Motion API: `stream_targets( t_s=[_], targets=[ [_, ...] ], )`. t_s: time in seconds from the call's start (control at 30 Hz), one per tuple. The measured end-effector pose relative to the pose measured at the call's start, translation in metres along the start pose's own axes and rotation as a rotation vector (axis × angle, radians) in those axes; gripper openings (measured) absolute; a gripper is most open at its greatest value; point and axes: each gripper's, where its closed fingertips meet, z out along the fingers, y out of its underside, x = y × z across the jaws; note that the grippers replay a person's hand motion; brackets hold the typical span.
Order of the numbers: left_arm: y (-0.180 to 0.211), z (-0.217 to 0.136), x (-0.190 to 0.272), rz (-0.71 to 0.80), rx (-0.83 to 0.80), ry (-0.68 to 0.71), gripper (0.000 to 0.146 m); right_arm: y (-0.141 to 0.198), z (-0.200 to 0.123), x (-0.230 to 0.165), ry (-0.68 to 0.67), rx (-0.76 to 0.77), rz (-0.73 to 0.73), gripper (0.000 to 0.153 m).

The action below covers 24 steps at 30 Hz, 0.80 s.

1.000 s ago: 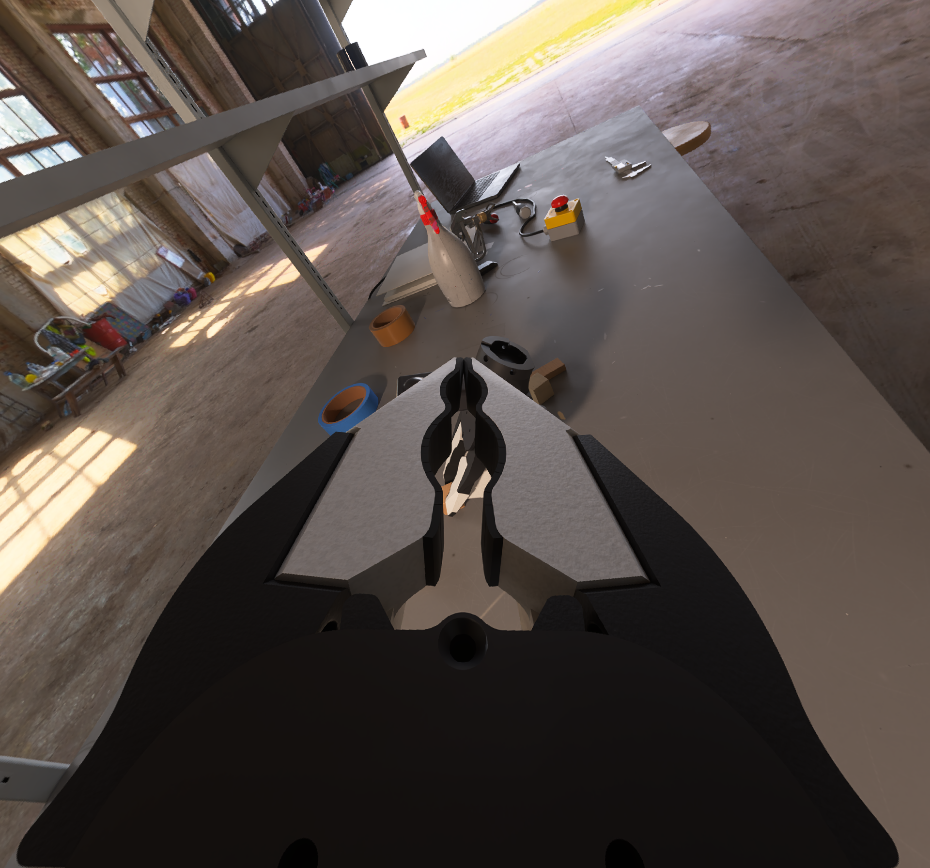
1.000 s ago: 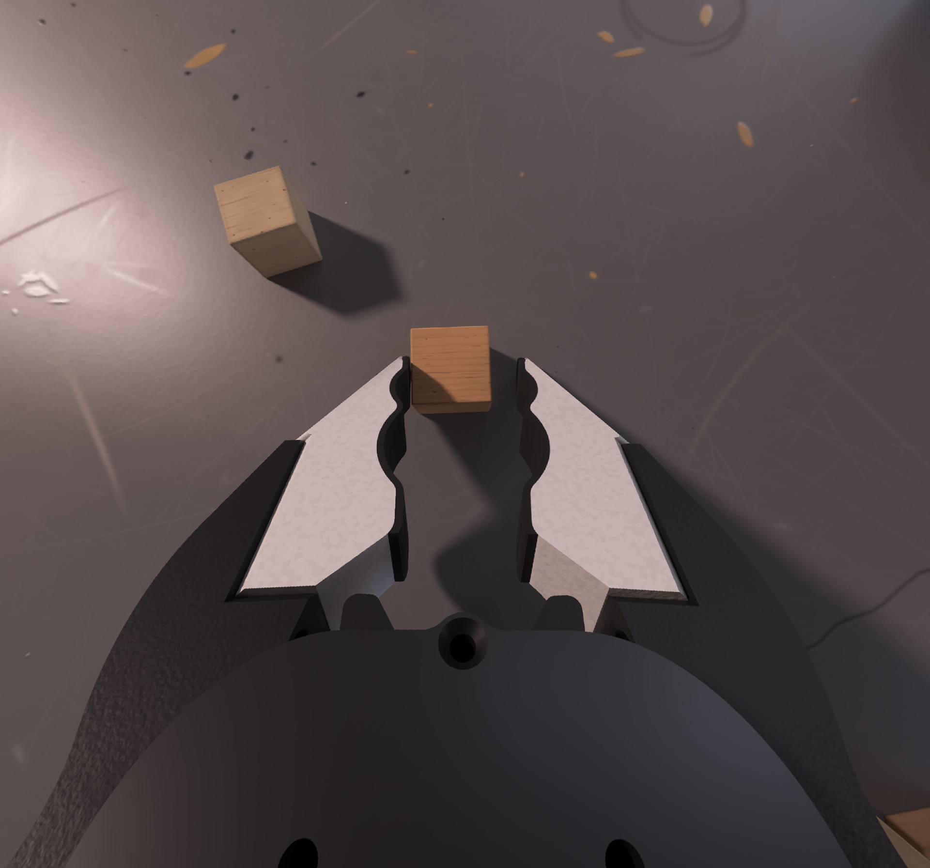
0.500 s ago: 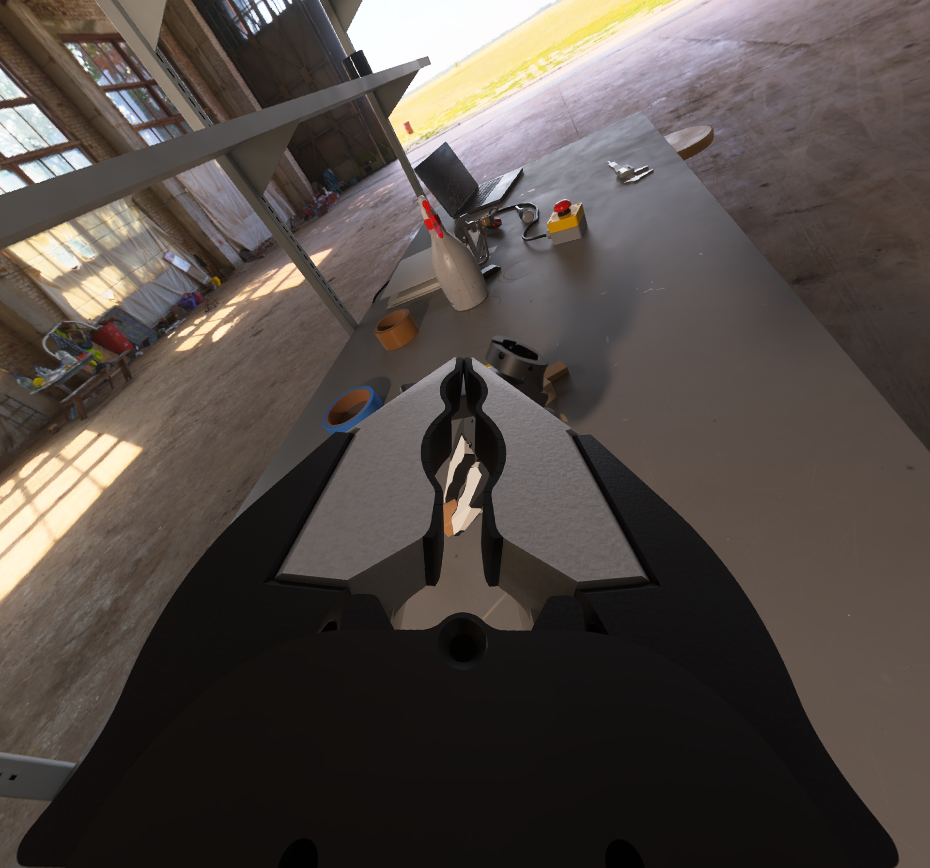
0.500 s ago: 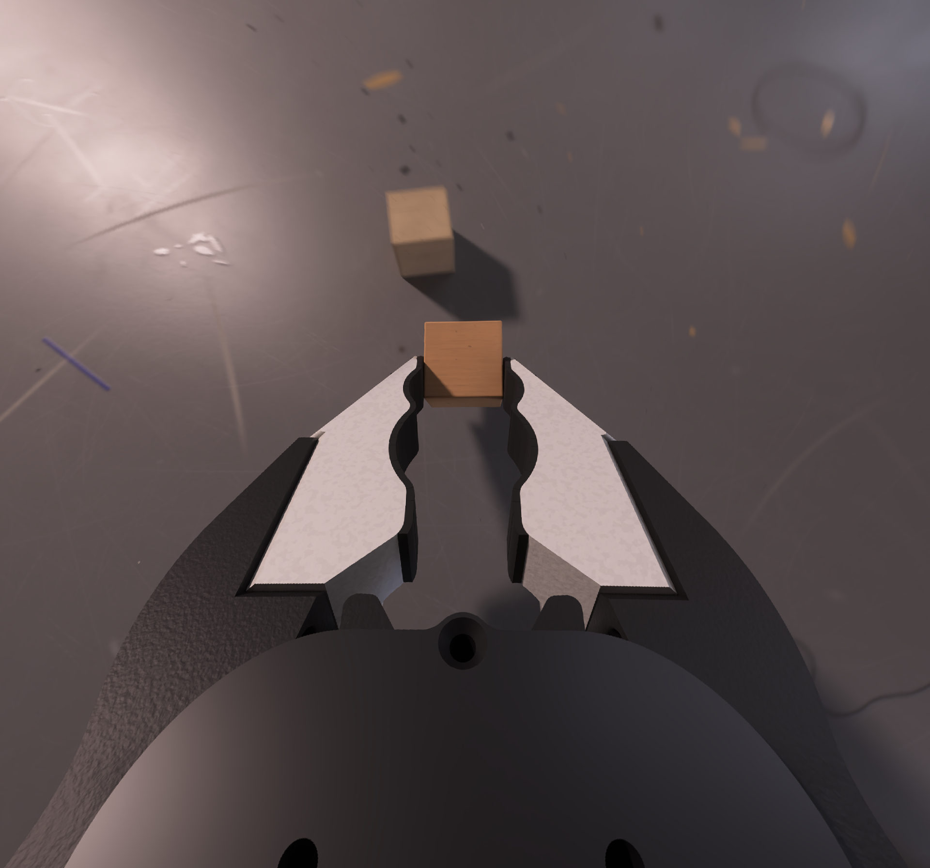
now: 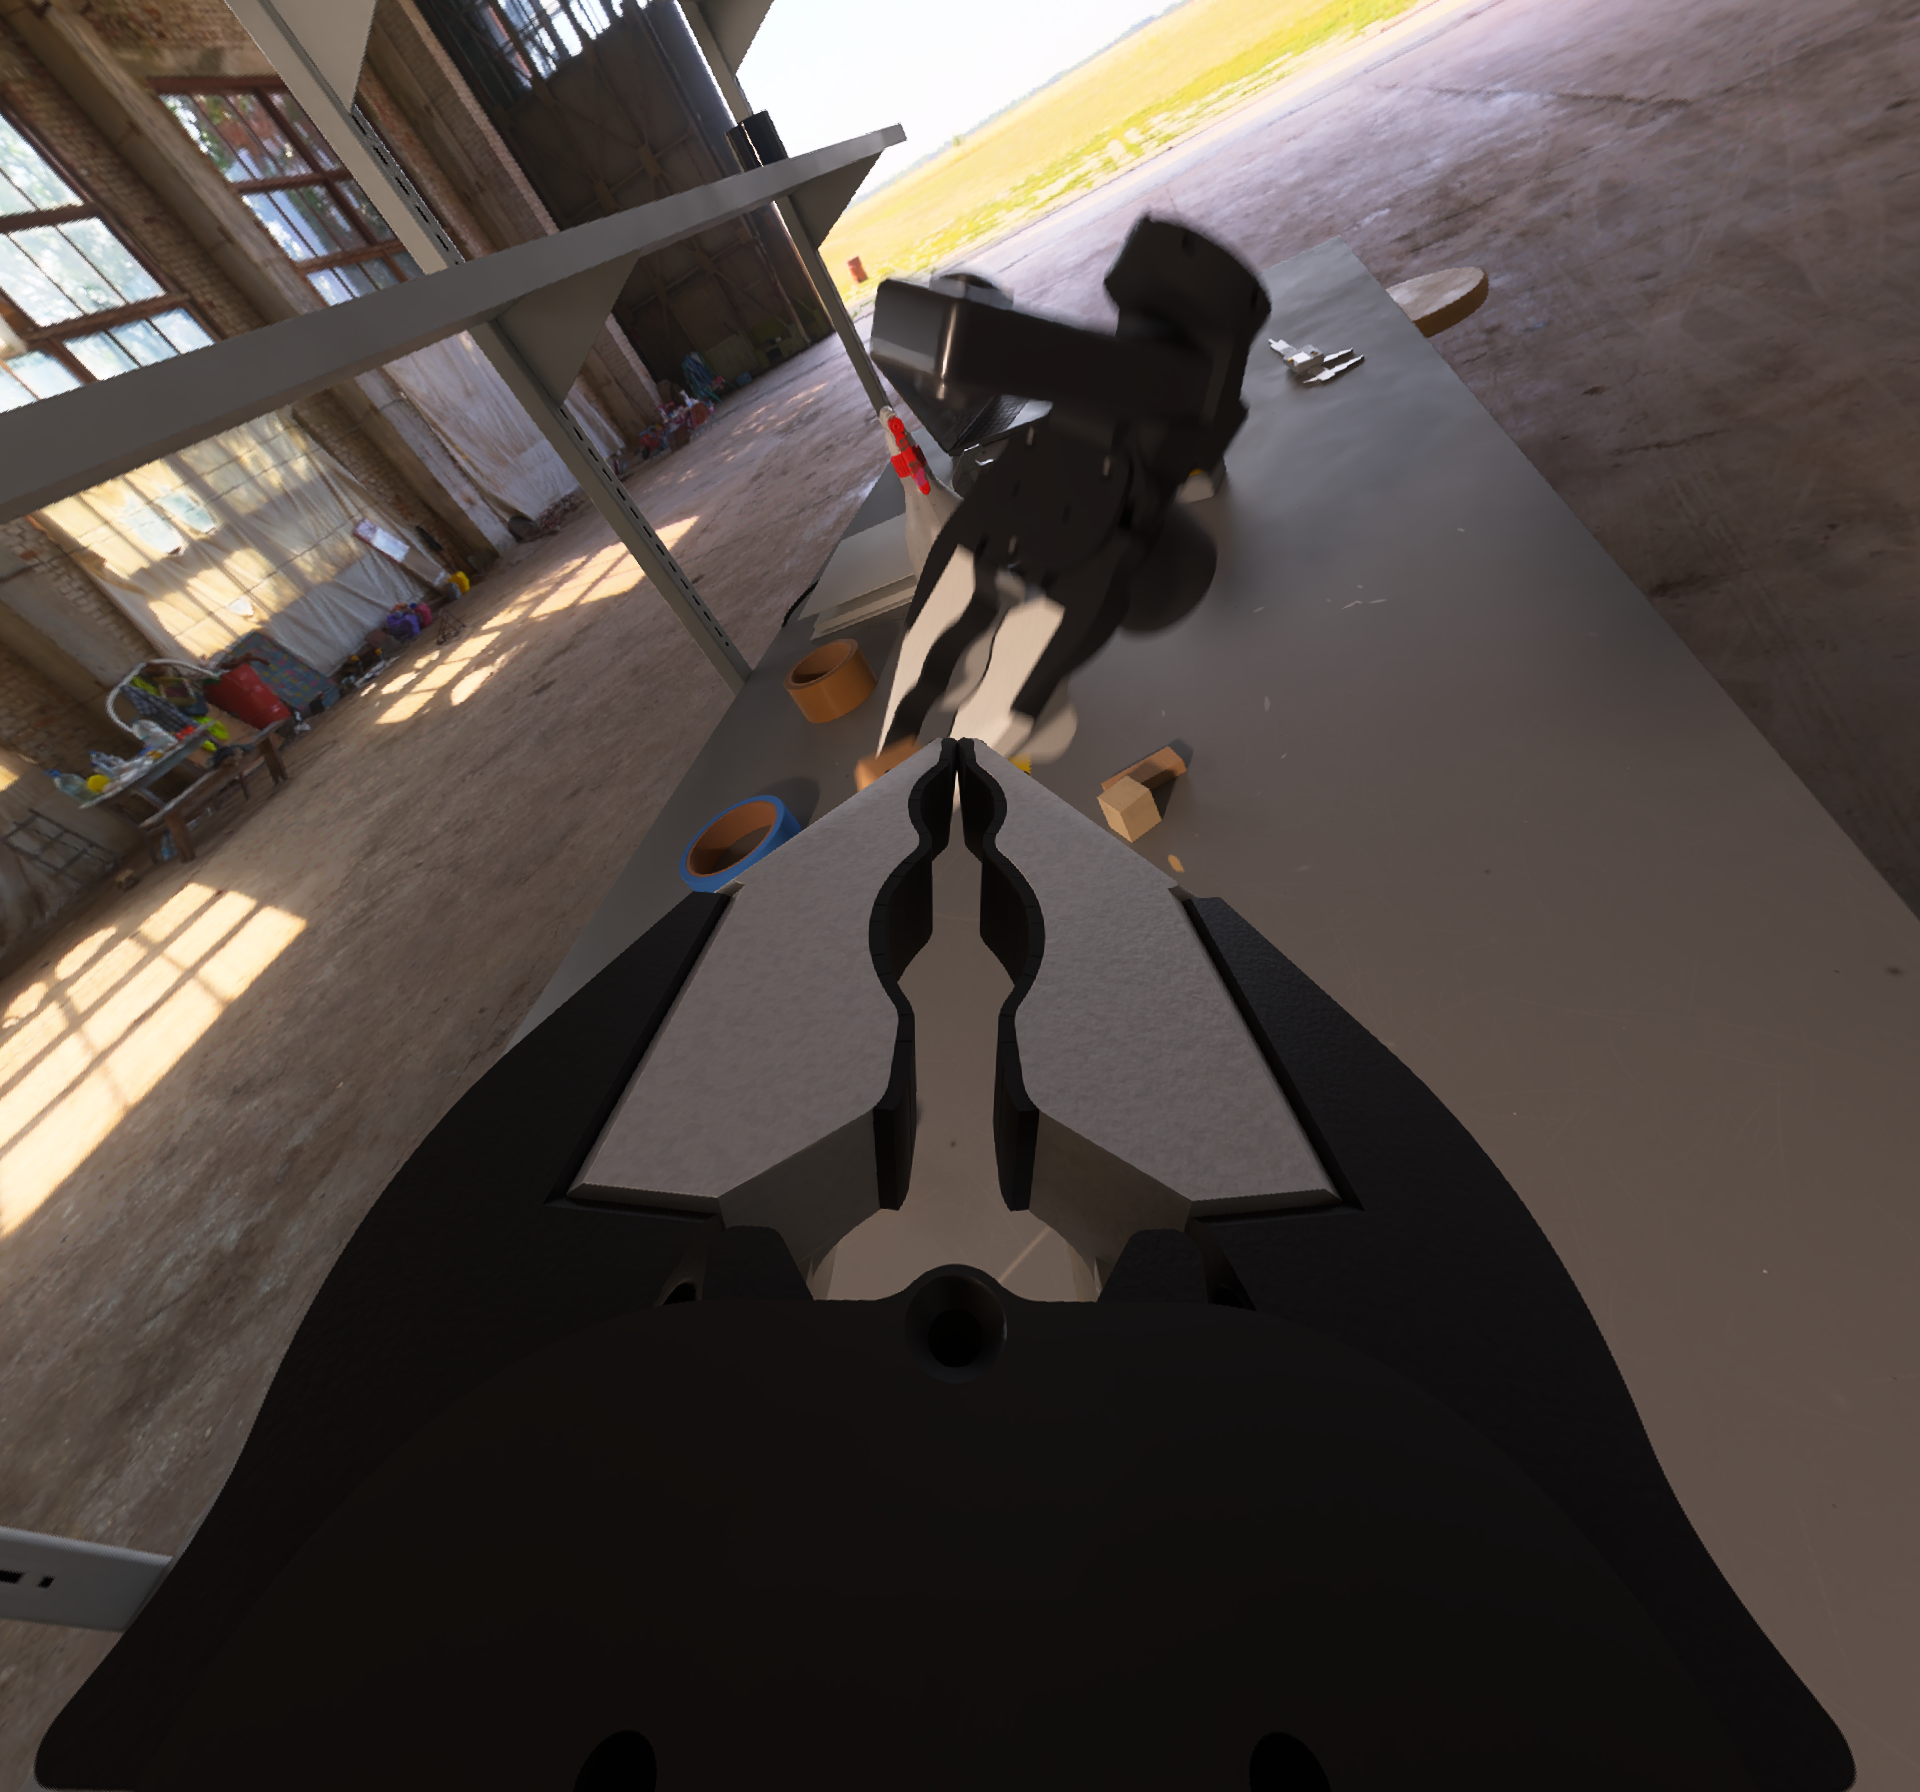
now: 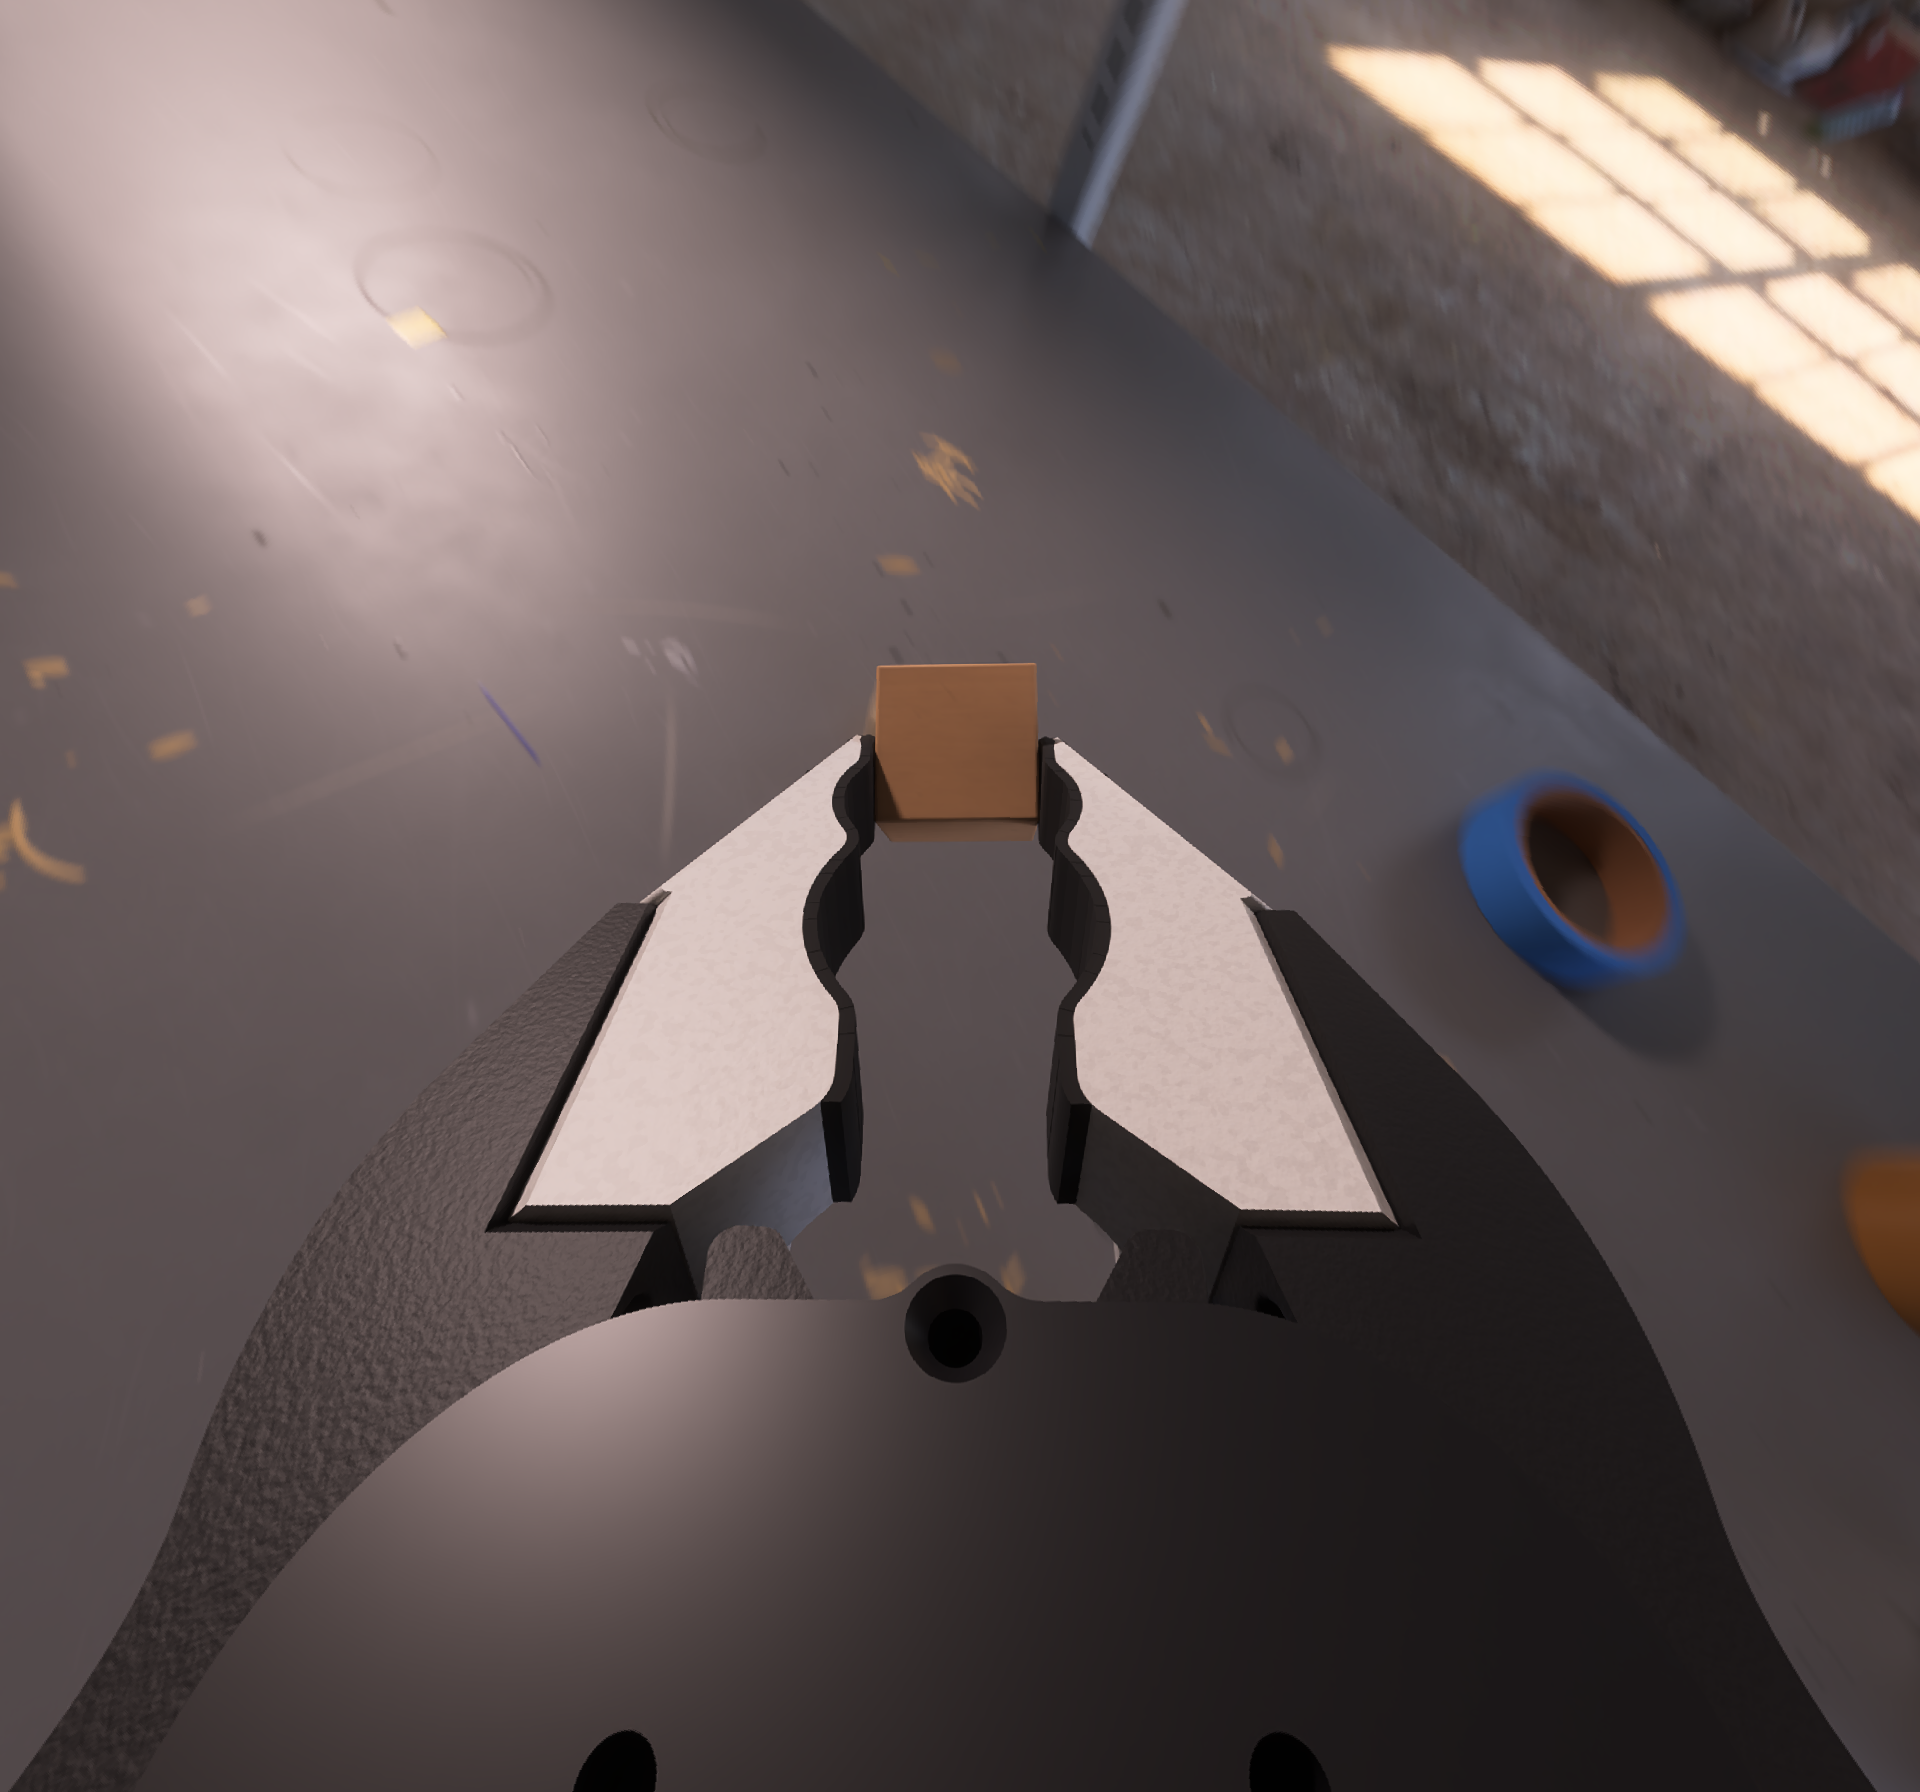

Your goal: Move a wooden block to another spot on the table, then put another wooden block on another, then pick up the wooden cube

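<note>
My right gripper point(image 6: 956, 755) is shut on an orange-brown wooden block point(image 6: 956, 740) and holds it above the grey table point(image 6: 312, 859). In the left wrist view the right gripper point(image 5: 940, 719) is blurred, tilted down, just beyond my left fingertips, with the block point(image 5: 878, 766) at its tips. My left gripper point(image 5: 957, 755) is shut and empty, low over the table point(image 5: 1507, 911). A pale wooden block point(image 5: 1130, 804) lies on the table to the right, with a darker block point(image 5: 1169, 763) right behind it.
A blue tape roll point(image 6: 1569, 875) lies near the table's edge, also in the left wrist view point(image 5: 738, 838). A brown tape roll point(image 5: 831, 677), a spray bottle point(image 5: 920, 495), keys point(image 5: 1314, 360) and a wooden disc point(image 5: 1439, 298) lie farther off. A shelf post point(image 5: 665, 547) stands left.
The right gripper closed on the orange-brown block, lifted it and swung toward the table's edge by the blue tape. The pale block left its view. The left gripper stayed shut, hardly moving.
</note>
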Motion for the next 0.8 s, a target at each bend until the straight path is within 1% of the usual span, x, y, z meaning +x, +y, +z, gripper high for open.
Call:
stream_targets(
  t_s=[0.03, 0.07, 0.1, 0.17, 0.27, 0.3, 0.33, 0.37, 0.43, 0.53, 0.6, 0.73, 0.8],
  targets=[
    [-0.001, 0.000, 0.000, 0.001, 0.002, 0.000, 0.000, 0.011, -0.019, 0.015, 0.014, -0.045, 0.011, 0.031],
    [-0.001, -0.001, 0.001, 0.003, 0.004, 0.000, 0.000, 0.029, -0.036, 0.029, 0.030, -0.106, 0.036, 0.031],
    [-0.002, -0.001, 0.001, 0.005, 0.005, 0.000, 0.000, 0.054, -0.050, 0.042, 0.038, -0.195, 0.074, 0.031],
    [-0.002, -0.001, 0.001, 0.006, 0.006, -0.001, 0.000, 0.116, -0.071, 0.065, 0.042, -0.409, 0.155, 0.031],
    [-0.002, 0.000, 0.002, 0.005, 0.004, 0.000, 0.000, 0.212, -0.088, 0.084, 0.040, -0.776, 0.259, 0.031],
    [-0.002, 0.000, 0.002, 0.005, 0.002, 0.002, 0.000, 0.236, -0.090, 0.087, 0.036, -0.873, 0.290, 0.031],
    [-0.001, 0.001, 0.003, 0.004, -0.001, 0.003, 0.000, 0.254, -0.088, 0.088, 0.025, -0.935, 0.324, 0.031],
    [0.000, 0.002, 0.003, 0.004, -0.004, 0.004, 0.000, 0.266, -0.084, 0.088, 0.004, -0.964, 0.354, 0.031],
    [0.001, 0.004, 0.004, 0.003, -0.010, 0.008, 0.000, 0.282, -0.076, 0.084, -0.049, -0.988, 0.391, 0.031],
    [0.003, 0.006, 0.005, 0.002, -0.018, 0.013, 0.000, 0.292, -0.067, 0.082, -0.071, -1.020, 0.368, 0.031],
    [0.005, 0.008, 0.006, 0.001, -0.024, 0.017, 0.000, 0.291, -0.062, 0.082, -0.086, -1.008, 0.368, 0.031],
    [0.007, 0.011, 0.007, -0.001, -0.034, 0.024, 0.000, 0.284, -0.052, 0.079, -0.114, -0.939, 0.384, 0.031],
    [0.008, 0.012, 0.008, 0.002, -0.038, 0.025, 0.000, 0.284, -0.051, 0.079, -0.121, -0.933, 0.388, 0.031]
  ],
)
